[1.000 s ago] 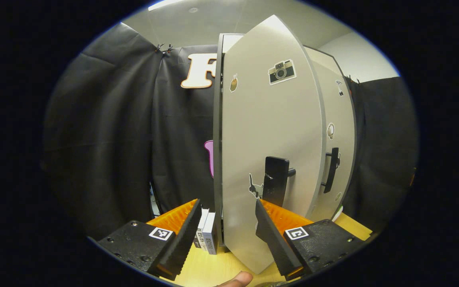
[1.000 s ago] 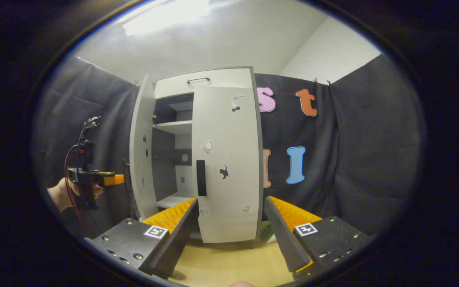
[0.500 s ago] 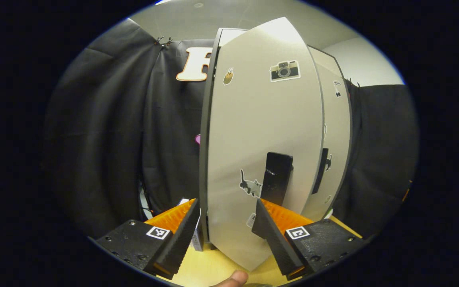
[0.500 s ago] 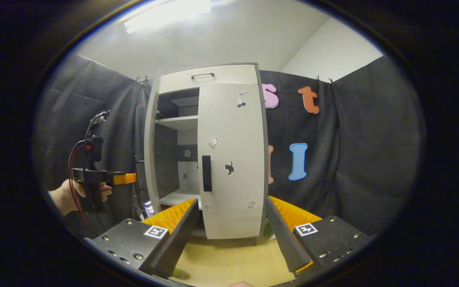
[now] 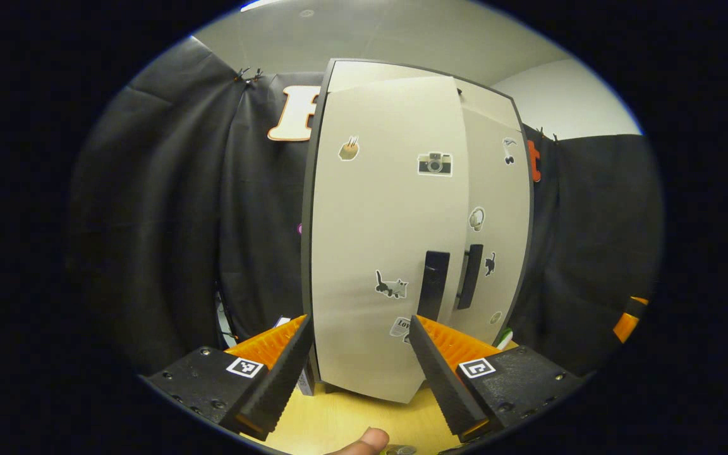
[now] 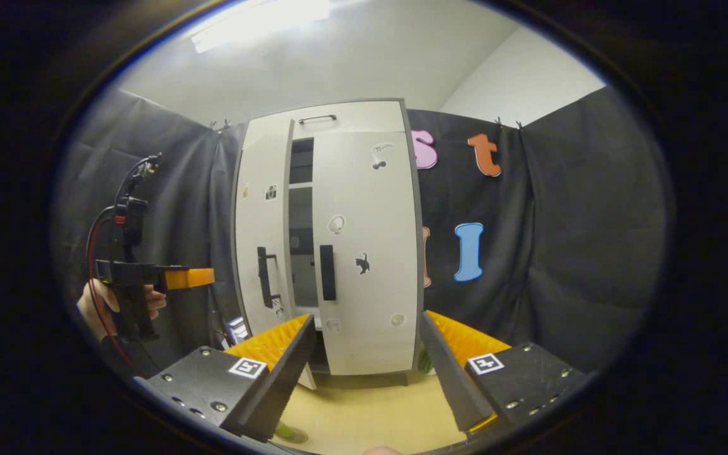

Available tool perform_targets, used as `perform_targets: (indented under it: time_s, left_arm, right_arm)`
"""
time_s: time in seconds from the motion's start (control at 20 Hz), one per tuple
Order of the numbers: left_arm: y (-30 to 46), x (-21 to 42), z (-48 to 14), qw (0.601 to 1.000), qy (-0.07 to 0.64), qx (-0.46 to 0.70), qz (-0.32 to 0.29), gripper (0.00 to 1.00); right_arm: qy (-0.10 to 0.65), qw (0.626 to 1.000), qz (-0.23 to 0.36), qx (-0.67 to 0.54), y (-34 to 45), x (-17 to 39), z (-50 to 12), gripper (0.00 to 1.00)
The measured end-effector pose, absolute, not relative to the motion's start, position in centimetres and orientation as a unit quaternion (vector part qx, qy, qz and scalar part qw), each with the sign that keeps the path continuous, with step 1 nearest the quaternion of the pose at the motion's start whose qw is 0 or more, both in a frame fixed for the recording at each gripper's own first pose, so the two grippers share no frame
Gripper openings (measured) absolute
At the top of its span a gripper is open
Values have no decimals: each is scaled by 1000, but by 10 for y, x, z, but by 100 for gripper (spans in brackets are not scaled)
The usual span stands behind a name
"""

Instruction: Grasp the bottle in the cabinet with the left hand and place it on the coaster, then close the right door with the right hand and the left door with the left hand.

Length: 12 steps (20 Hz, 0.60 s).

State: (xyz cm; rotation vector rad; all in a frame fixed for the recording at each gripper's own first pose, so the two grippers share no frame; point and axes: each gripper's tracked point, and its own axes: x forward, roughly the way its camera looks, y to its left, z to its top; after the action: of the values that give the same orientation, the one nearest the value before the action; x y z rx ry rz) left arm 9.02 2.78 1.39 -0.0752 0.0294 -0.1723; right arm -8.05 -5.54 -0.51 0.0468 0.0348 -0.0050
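At the far left of the right gripper view, the left gripper (image 6: 203,277), black with orange fingers, is held in a hand (image 6: 93,304) near the left door (image 6: 261,240), a pale grey panel with stickers and a black bar handle, seen nearly closed with a narrow dark gap beside it. In the left gripper view its jaws are seen wide apart, holding nothing. The right door (image 6: 367,253) of the tall grey cabinet (image 6: 351,117) is seen shut. The right gripper (image 6: 364,370) is seen above the pale wooden bench (image 6: 370,417), jaws apart and empty. Where the bottle stands cannot be told.
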Motion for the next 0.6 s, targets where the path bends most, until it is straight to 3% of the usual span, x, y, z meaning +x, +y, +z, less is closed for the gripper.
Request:
perform_targets:
  time_s: [0.6]
  left_arm:
    - [-9,55,25,993,3,-27,-112,96]
  right_arm:
    - [1,999,-19,34,-67,-93,15,100]
